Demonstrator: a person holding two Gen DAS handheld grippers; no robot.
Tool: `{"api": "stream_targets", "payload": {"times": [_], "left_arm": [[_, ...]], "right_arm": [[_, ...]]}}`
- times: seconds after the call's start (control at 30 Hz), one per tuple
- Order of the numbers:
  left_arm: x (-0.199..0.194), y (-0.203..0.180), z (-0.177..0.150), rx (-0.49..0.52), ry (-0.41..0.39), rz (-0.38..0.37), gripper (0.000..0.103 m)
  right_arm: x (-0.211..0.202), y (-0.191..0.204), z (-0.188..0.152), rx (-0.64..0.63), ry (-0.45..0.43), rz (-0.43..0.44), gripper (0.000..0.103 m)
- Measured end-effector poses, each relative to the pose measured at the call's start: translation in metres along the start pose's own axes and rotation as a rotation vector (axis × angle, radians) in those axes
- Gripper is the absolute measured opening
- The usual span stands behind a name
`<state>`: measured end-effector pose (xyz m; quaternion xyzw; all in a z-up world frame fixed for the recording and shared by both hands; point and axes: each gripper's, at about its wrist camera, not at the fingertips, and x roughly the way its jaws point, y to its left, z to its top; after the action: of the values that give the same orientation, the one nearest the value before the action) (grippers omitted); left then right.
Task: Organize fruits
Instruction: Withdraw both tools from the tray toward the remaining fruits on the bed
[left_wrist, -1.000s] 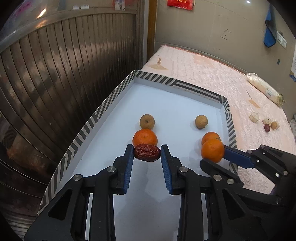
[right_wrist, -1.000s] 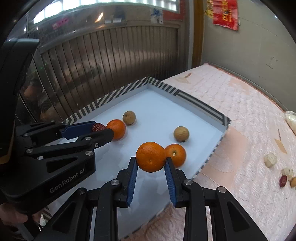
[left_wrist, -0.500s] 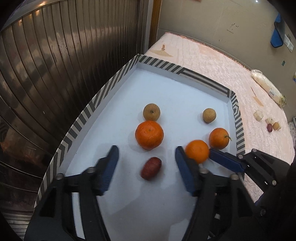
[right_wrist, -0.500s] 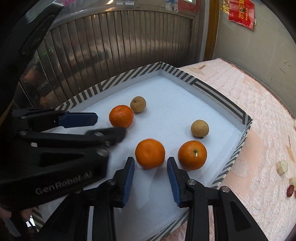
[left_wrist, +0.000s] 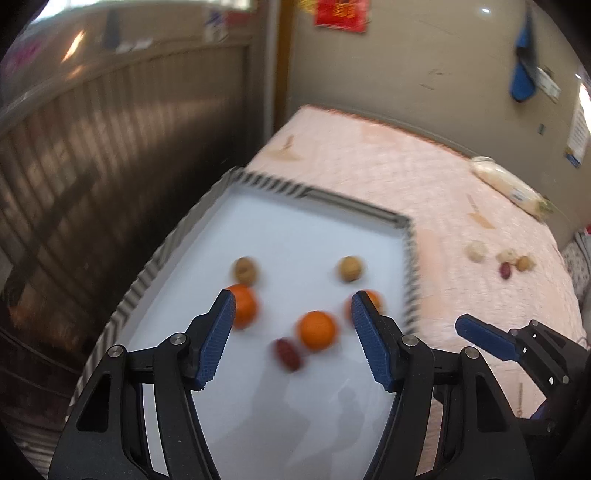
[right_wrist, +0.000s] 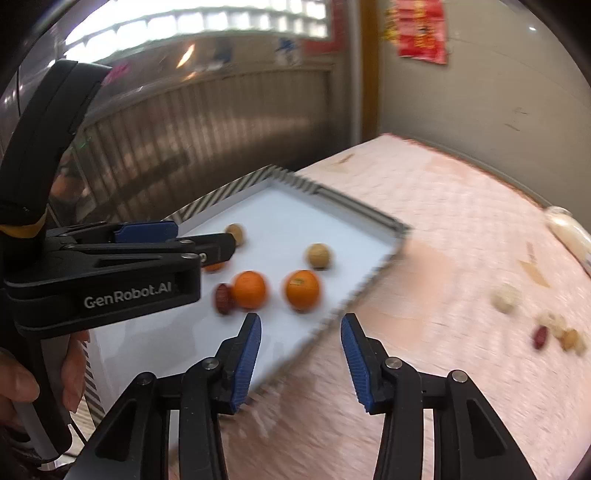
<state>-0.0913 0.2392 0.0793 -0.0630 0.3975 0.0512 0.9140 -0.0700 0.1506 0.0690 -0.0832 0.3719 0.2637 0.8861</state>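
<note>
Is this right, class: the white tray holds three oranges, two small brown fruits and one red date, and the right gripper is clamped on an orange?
Nearly. The white tray holds those six fruits, but the right gripper clamps no orange: its jaws are opening with nothing between them, as the right wrist view shows.

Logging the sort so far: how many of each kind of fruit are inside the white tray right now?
Oranges: 3
Round tan fruits: 2
Red date: 1
Total in the white tray: 6
</note>
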Motion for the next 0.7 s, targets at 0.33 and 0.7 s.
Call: {"api": "stream_targets", "payload": {"times": [0.33,0.7], "left_arm": [[-0.004,-0.092,0.002,0.135,-0.018,-0.118,0.065],[0.003,-0.158,0.003,0.213,-0.039,-0.172,0.065]], "right_arm": [[-0.054,-0.076,-0.021,0.144,-0.064,-0.138,0.045],[-0.102,-0.145,-0.052,0.28,-0.103,-0.278,0.045]]}}
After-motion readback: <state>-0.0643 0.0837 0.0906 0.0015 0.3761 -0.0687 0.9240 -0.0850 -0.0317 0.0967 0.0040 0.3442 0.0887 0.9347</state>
